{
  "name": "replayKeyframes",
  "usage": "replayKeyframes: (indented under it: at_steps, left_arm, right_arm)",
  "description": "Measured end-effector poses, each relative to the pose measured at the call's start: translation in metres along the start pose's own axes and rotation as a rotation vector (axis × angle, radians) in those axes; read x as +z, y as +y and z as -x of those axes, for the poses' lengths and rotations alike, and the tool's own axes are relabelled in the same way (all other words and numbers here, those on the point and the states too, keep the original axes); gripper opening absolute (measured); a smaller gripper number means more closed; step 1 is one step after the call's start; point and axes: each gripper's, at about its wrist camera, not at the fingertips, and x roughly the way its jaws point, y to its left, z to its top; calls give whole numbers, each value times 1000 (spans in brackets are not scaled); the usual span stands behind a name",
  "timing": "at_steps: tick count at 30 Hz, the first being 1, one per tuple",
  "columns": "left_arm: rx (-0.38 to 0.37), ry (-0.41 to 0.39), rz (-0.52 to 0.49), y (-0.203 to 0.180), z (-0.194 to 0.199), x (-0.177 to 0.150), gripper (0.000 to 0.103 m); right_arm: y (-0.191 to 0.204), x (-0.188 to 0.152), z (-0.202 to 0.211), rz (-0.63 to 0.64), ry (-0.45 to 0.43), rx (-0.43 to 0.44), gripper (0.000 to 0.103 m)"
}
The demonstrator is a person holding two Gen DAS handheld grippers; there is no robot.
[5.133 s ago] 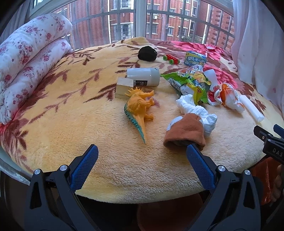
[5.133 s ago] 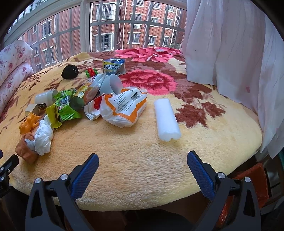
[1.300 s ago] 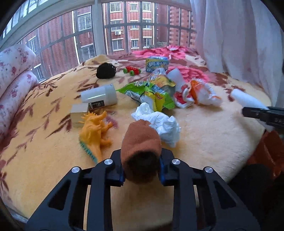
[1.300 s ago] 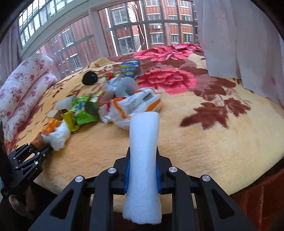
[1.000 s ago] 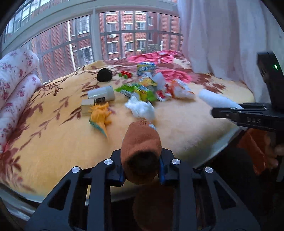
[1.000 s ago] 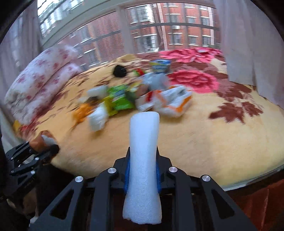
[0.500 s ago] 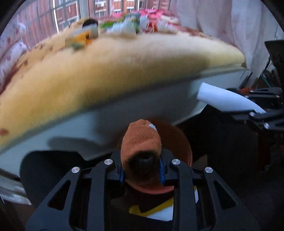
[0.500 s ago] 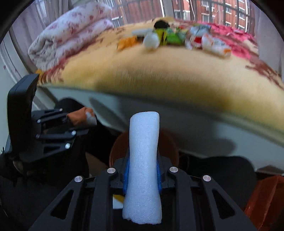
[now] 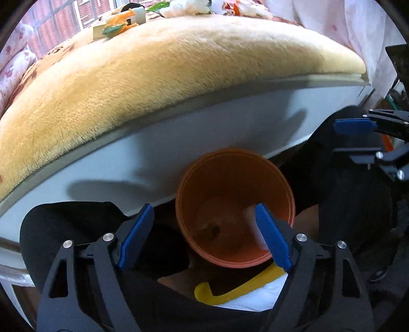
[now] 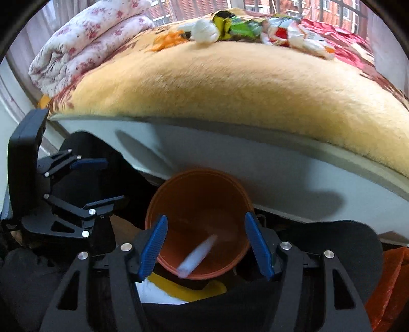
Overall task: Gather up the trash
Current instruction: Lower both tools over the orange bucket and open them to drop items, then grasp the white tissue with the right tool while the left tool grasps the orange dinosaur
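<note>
An orange bin (image 9: 255,163) stands on the floor against the bed's white side. My left gripper (image 9: 204,237) hovers over it, jaws opening, nothing between the blue pads. A brownish lump (image 9: 212,227) lies at the bin's bottom, hard to make out. In the right wrist view my right gripper (image 10: 205,246) is also above the bin (image 10: 199,176), jaws opening. The white foam stick (image 10: 196,255) is blurred, dropping free inside the bin. The foam stick's end (image 9: 251,222) shows behind my left gripper's right pad. Each gripper appears in the other's view: right gripper (image 9: 352,139), left gripper (image 10: 104,181).
The bed's yellow plush blanket (image 10: 230,84) overhangs above the bin. On top lie a crumpled white tissue (image 10: 204,32), green wrappers (image 10: 242,26) and an orange toy dinosaur (image 9: 117,24). A person's dark trouser legs (image 9: 76,229) flank the bin. An orange bag (image 10: 388,281) sits at the right.
Both grippers dropped from above the bed to over the orange bin and tilted downward. Their jaws opened; the brown knitted piece and the foam stick left them and fell into the bin.
</note>
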Motion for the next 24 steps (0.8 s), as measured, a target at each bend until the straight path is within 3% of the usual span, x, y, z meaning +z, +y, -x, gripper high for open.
replayKeyframes:
  at_steps: [5, 11, 15, 22, 23, 24]
  left_arm:
    - [-10, -64, 30, 15, 19, 15, 80]
    - [-3, -176, 97, 33, 52, 45, 80]
    - [36, -238, 132, 50, 65, 56, 84]
    - [78, -282, 194, 72, 68, 74, 86]
    - [80, -285, 201, 74, 67, 76, 86]
    - [84, -286, 205, 76, 68, 76, 86]
  right_arm:
    - [-8, 25, 18, 0, -65, 1, 59]
    - [-7, 97, 30, -10, -207, 41, 59]
    - [1, 152, 17, -29, -269, 58, 57]
    - [17, 208, -31, -31, -255, -14, 55]
    - [17, 211, -38, -33, -248, -26, 53]
    - [17, 212, -44, -34, -243, -35, 42]
